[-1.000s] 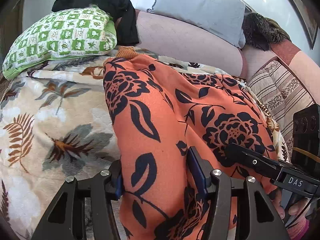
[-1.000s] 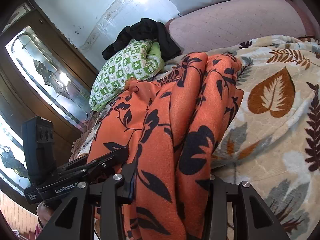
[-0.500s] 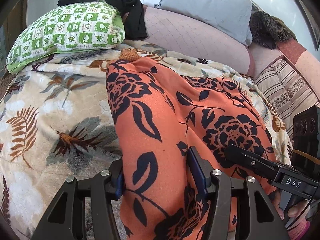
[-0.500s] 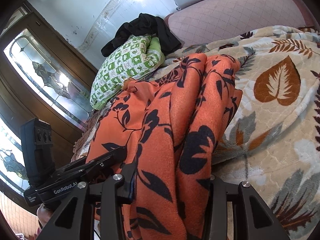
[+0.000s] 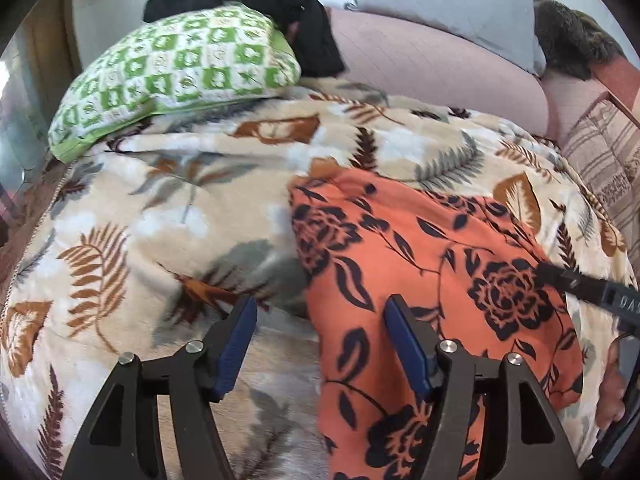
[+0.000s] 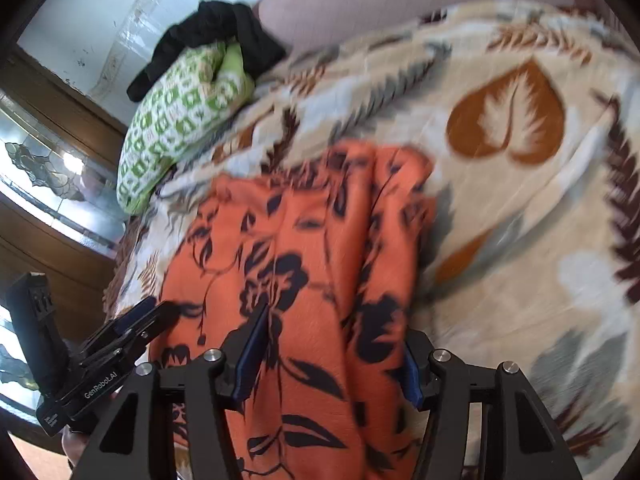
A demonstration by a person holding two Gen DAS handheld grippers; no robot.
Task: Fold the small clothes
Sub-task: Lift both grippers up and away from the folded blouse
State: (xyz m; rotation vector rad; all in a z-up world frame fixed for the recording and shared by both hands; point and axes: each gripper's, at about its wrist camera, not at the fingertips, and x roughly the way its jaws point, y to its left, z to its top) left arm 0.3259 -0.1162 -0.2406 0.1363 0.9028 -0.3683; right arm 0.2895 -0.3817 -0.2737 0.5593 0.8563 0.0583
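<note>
Left wrist view shows the left tongs spread wide with their blue pads clear of any cloth: the left finger hangs over the leaf-printed cream fleece blanket, while the right finger sits over the near edge of the orange garment with black flower print without pinching it. Right wrist view shows the right tongs parted as well, with the same orange cloth running up between the two fingers; the picture is blurred, and I cannot tell whether the pads touch the fabric, though they do not look closed on it.

Beyond the tongs, the garment lies on the blanket-covered bed as a compact, roughly rectangular bundle, doubled over with layered edges showing along its right side in the right wrist view. Farther back are a green-and-white checked pillow with a black crumpled garment draped on top of it, then a pale pink quilted bolster and a grey-blue pillow.

My judgement is that at least one fold is laid down and released. Probably left: a further fold or some smoothing, and perhaps the black garment, if it belongs to the job.
</note>
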